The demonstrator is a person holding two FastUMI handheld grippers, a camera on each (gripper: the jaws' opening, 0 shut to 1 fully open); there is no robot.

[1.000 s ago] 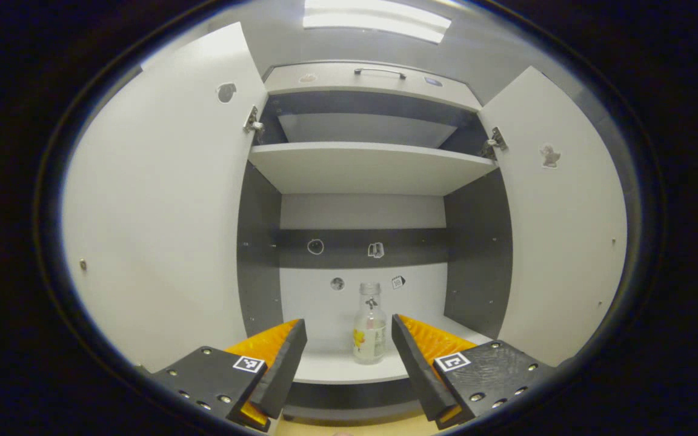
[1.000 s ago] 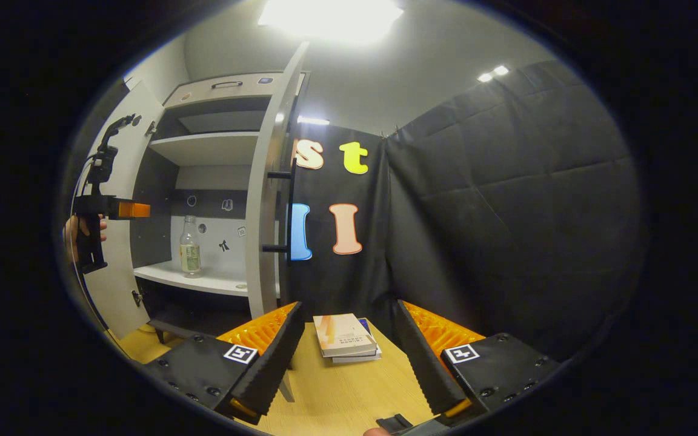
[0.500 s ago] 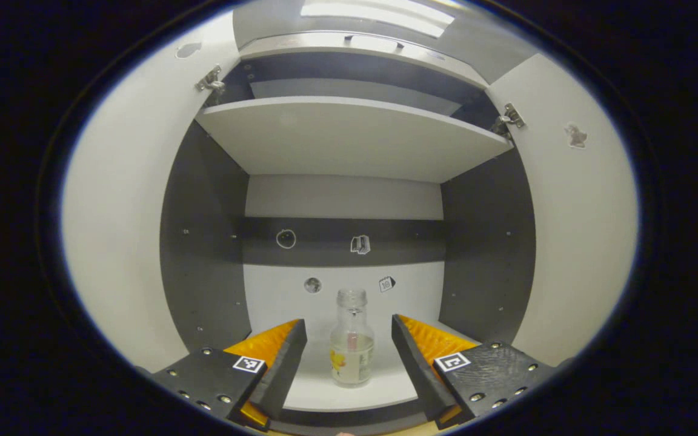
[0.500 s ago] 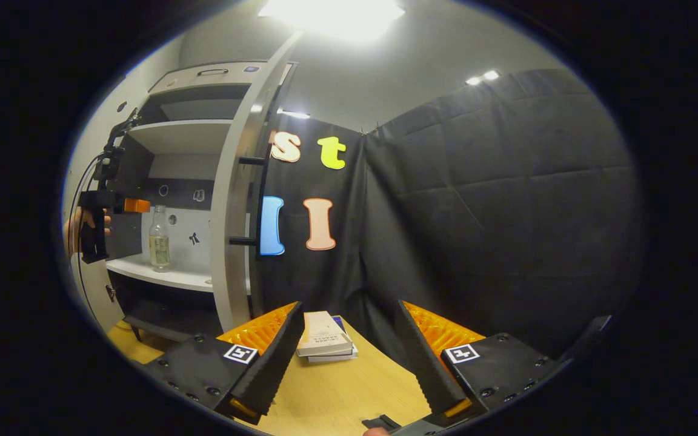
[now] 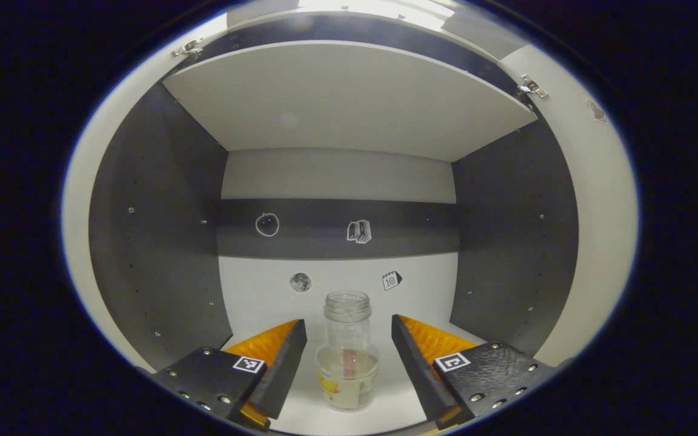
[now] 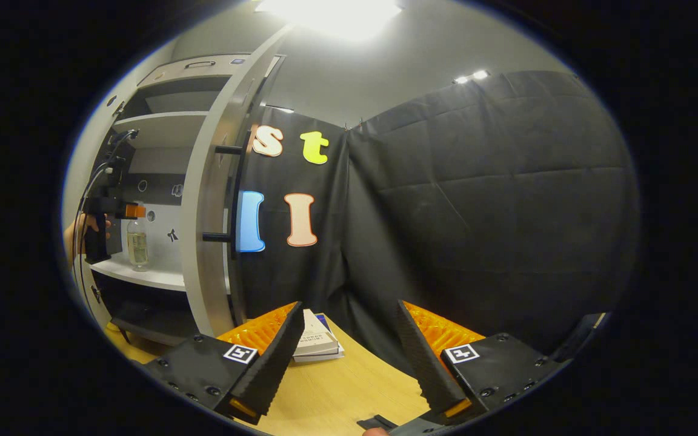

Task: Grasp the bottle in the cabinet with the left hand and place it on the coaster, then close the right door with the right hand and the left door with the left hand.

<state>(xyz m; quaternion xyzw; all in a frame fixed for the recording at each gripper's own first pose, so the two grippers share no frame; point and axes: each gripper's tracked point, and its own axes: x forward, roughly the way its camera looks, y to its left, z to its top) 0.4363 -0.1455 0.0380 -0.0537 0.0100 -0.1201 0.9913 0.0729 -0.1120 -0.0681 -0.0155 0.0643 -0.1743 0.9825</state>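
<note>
- In the left gripper view, we see the left gripper [image 5: 349,363] inside the open cabinet [image 5: 155,242], its two fingers spread wide and clasping nothing.
- The glass bottle [image 5: 348,357] stands upright on the cabinet's white lower shelf [image 5: 385,399], between those two fingers, with a gap on each side; neither finger touches it. It has no cap, and a label wraps its lower body.
- Above it we see the underside of the upper shelf [image 5: 349,97], and small stickers [image 5: 358,231] dot the back wall.
- At the right edge of that view, the inner face of the right door [image 5: 603,242] stands swung open.
- In the right gripper view, at the far left, a hand [image 6: 76,233] holds the left gripper [image 6: 128,210] at the bottle [image 6: 137,242] on the shelf.
- The right door [image 6: 206,242] shows edge-on, open, with its dark bar handle [image 6: 228,194] on the outer face.
- The right gripper [image 6: 349,357] hangs over the wooden table [image 6: 349,393], fingers apart and empty.
- A small stack of books [image 6: 319,342] lies on the table just beyond its left finger.
</note>
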